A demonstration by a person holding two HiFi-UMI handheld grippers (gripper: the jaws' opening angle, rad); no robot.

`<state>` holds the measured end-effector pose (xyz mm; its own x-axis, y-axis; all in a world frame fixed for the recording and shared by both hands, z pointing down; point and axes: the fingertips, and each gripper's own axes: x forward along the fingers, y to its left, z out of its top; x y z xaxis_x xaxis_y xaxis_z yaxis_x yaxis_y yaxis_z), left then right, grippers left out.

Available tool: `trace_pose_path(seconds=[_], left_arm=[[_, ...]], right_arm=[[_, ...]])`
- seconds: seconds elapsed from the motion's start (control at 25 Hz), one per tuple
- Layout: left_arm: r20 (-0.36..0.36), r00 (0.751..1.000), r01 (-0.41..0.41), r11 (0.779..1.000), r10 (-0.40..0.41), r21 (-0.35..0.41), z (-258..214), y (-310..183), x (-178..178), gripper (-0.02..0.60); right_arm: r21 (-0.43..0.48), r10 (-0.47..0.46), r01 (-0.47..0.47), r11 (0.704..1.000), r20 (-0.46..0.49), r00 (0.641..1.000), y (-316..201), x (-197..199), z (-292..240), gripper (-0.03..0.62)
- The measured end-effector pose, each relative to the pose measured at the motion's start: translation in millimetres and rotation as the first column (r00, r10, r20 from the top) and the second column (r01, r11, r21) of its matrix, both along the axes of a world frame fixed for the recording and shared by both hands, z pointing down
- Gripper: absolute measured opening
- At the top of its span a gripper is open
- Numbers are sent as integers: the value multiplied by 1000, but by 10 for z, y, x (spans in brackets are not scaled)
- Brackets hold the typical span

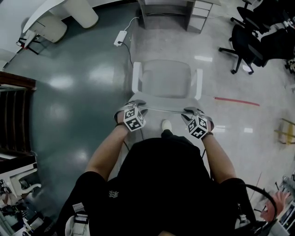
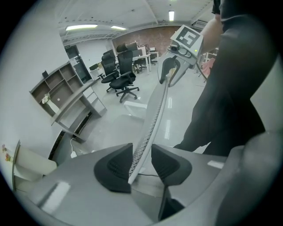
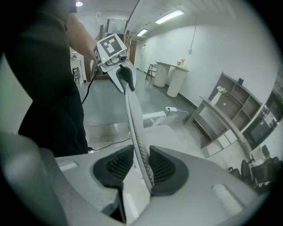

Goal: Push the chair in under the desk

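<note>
**Chair gripped at the backrest, well short of the desk**

*Head view.* The white plastic chair with armrests and a thin mesh backrest stands on the glossy floor directly in front of the person, its seat facing the grey desk with a side drawer unit at the top of the frame. The left gripper and the right gripper sit on the two ends of the backrest's top rim. A bare stretch of floor lies between chair and desk, with a white power strip on it to the left of the path. By this view the chair is lined up with the desk opening but none of it is under the desk. Most of the push is judged to be left.

*Left gripper view.* The left gripper has its two dark ribbed pads partly closed on the white rim of the backrest, which runs up between them toward the right gripper at its far end. The desk appears well apart, at the left.

*Right gripper view.* The right gripper likewise has its pads drawn in on the thin rim, narrow but not fully together, with the left gripper at the other end. The desk lies beyond the seat, with open floor before it.

*Progress.* The hold on the chair is made. Bringing the seat in beneath the desk top is not yet done.
</note>
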<state>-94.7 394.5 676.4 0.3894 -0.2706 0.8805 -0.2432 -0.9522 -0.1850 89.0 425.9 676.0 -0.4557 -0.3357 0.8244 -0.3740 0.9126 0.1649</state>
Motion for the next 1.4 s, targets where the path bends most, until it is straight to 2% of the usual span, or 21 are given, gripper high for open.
trace_pose_path(seconds=[0.52,0.76,1.4], left_arm=[[19,993,113,993,-114,45,-5,-636,134,150],[41,992,117,991,-120,58,8,-854,96,150],[-33,991,134,986,-132,96,0,-1559,92,150]], right_arm=[[22,-63,62,998,40,997,-599,155,4,114],[12,-46,45,999,48,998,-812,122,14,114],[0,-46,46,999,21,999,-1507,120,39,114]])
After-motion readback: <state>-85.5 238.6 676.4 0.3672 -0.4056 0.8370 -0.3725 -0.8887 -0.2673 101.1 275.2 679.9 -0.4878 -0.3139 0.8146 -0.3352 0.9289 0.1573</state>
